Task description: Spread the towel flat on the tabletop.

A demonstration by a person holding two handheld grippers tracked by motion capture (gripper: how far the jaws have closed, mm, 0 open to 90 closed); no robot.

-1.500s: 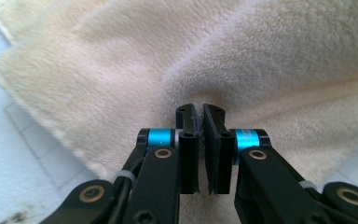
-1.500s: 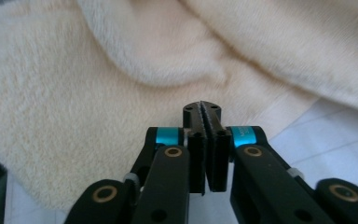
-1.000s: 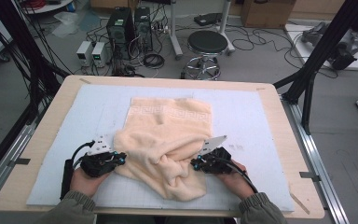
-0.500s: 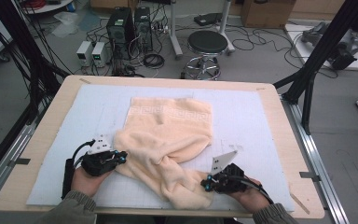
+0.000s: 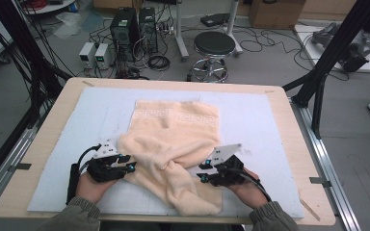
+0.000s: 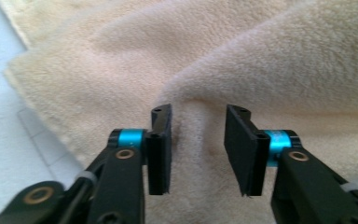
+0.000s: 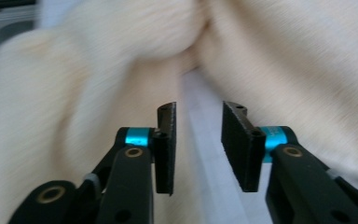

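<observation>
Two grippers sit at the near edge of a cream towel [image 5: 173,139] that lies on the pale blue mat [image 5: 260,120] covering the table [image 5: 53,120]. The far half of the towel is spread flat, with a woven key-pattern band along its far edge; the near half is bunched into thick folds that run toward the person, one long fold trailing down to the mat's near edge between the two hands.

The left gripper [image 5: 127,163] rests at the towel's near left side. Its jaws have just been opening and now stand apart and released: in the left gripper view [image 6: 198,149] the towel's pile lies below and behind the gap, a raised fold passes just beyond the tips, and the pads do not press on the cloth.

The right gripper [image 5: 203,172] lies at the towel's near right side, beside the trailing fold. Its jaws have also just been opening and are released; in the right gripper view [image 7: 198,147] a strip of bare mat shows through the gap, with towel folds to either side and beyond, blurred.

Beyond the table stand a round black stool [image 5: 214,45] and computer towers [image 5: 135,24] on the floor.
</observation>
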